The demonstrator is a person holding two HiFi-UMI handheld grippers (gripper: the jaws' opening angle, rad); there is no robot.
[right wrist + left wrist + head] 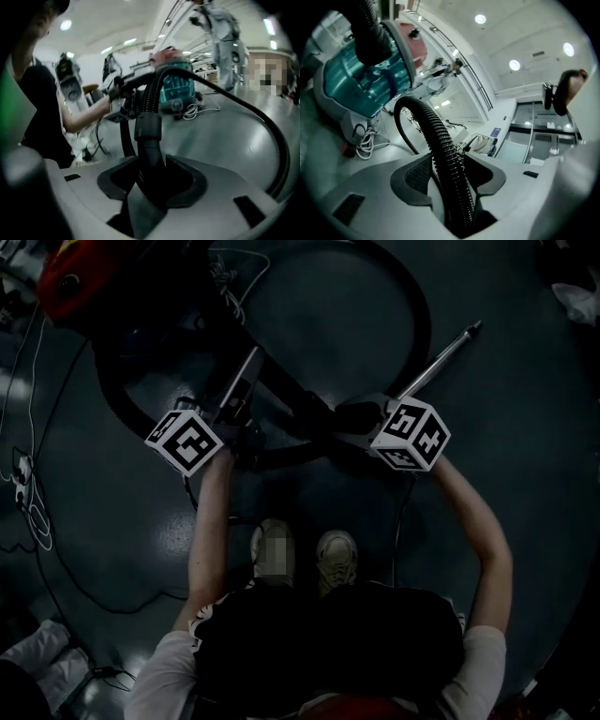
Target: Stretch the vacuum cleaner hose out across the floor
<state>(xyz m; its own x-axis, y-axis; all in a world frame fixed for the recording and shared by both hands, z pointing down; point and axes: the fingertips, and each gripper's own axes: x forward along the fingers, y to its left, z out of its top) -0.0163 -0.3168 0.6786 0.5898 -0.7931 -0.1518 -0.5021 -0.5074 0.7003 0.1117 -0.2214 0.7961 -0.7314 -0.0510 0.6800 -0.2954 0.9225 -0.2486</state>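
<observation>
The left gripper (449, 174) is clamped on the black ribbed hose (432, 129), which rises from the jaws and curves back towards the teal-bodied vacuum cleaner (356, 84). The right gripper (152, 180) is closed on the smooth hose cuff (149, 129). The two grippers are near each other, and a long loop of hose arcs over the grey floor (225, 126).

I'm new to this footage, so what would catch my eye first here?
The black ribbed hose looping over the dark floor, then running between the jaws of the left gripper and right gripper. Next, the red vacuum cleaner at the head view's top left.
</observation>
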